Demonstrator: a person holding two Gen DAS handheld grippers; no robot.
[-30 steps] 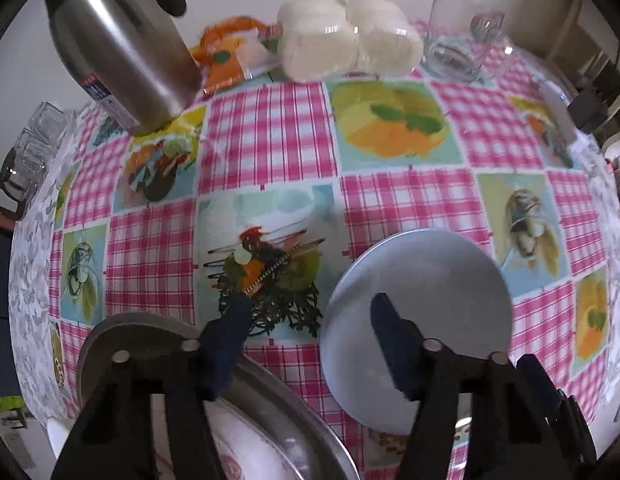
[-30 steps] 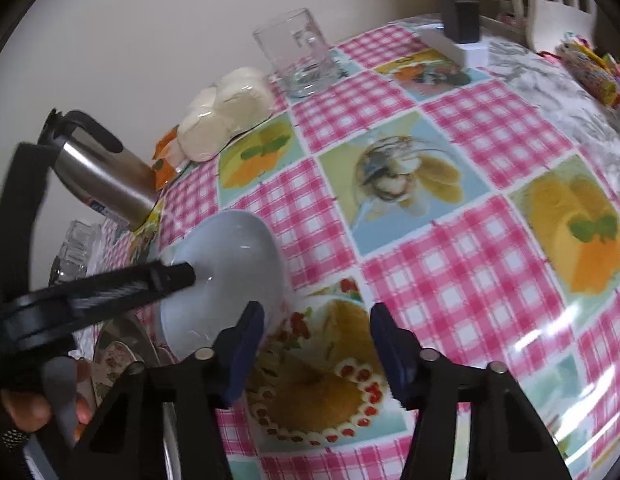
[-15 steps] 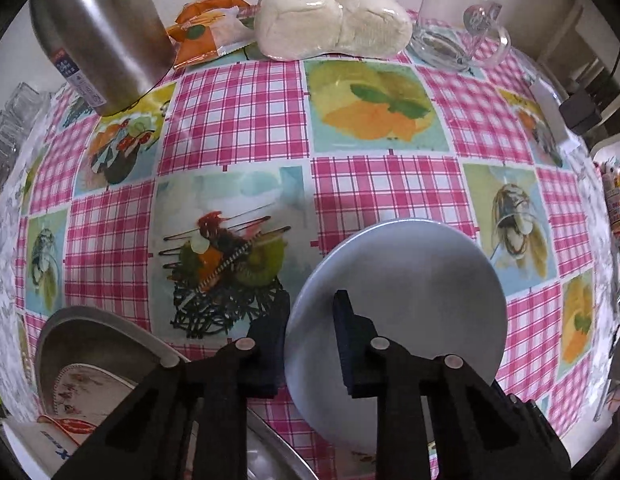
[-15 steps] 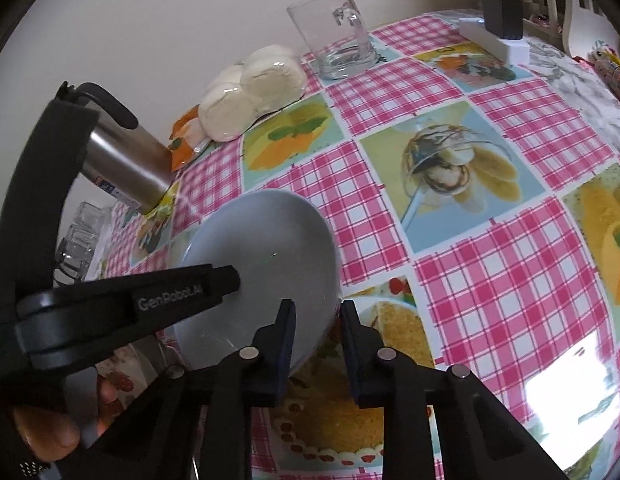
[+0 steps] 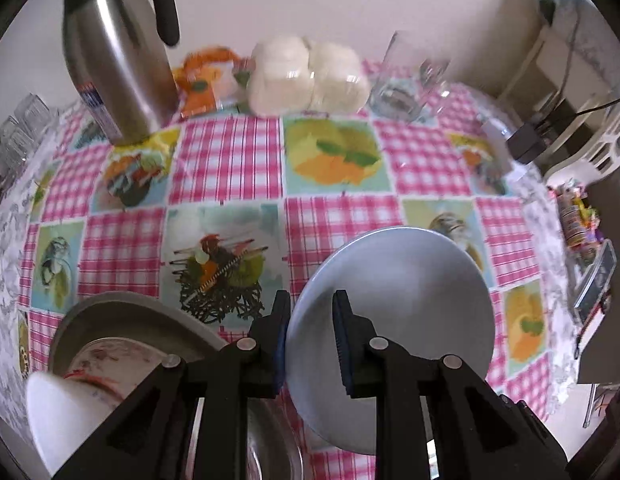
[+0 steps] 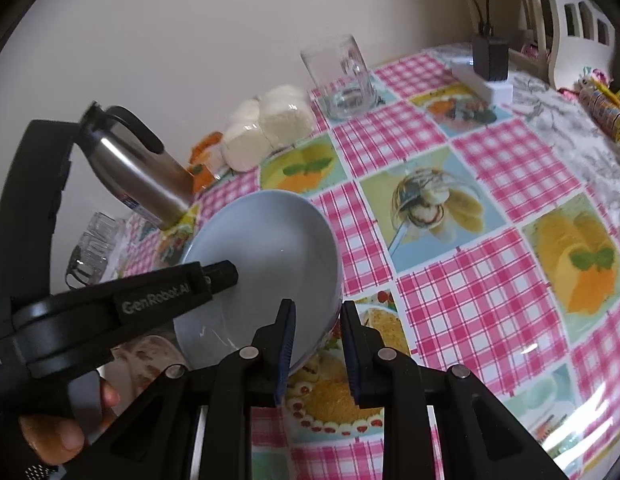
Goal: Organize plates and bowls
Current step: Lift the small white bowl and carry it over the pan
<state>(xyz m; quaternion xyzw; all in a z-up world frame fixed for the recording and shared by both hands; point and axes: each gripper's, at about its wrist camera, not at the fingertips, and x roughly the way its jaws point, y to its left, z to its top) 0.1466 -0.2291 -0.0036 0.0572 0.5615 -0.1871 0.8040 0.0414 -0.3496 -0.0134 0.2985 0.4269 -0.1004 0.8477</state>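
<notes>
A pale grey-blue plate [image 5: 405, 312] is held tilted above the checked tablecloth. My left gripper [image 5: 310, 336] is shut on its left rim, one finger on each face. My right gripper [image 6: 317, 344] is shut on the plate's [image 6: 270, 248] opposite rim. The left gripper's arm [image 6: 150, 304] crosses the right wrist view from the left. A metal tray [image 5: 122, 312] at lower left holds a patterned plate [image 5: 98, 364] and a white bowl [image 5: 66, 416].
At the back of the table stand a steel thermos jug [image 5: 114, 52], an orange packet [image 5: 206, 80], wrapped white buns [image 5: 310, 76] and a glass mug [image 5: 409, 80]. Small glasses [image 5: 14, 136] stand far left. A power strip [image 6: 481, 80] and sweets [image 6: 605, 100] lie right.
Both grippers have closed onto opposite rims of the grey-blue plate. The plate has come off the table and now tilts above it.
</notes>
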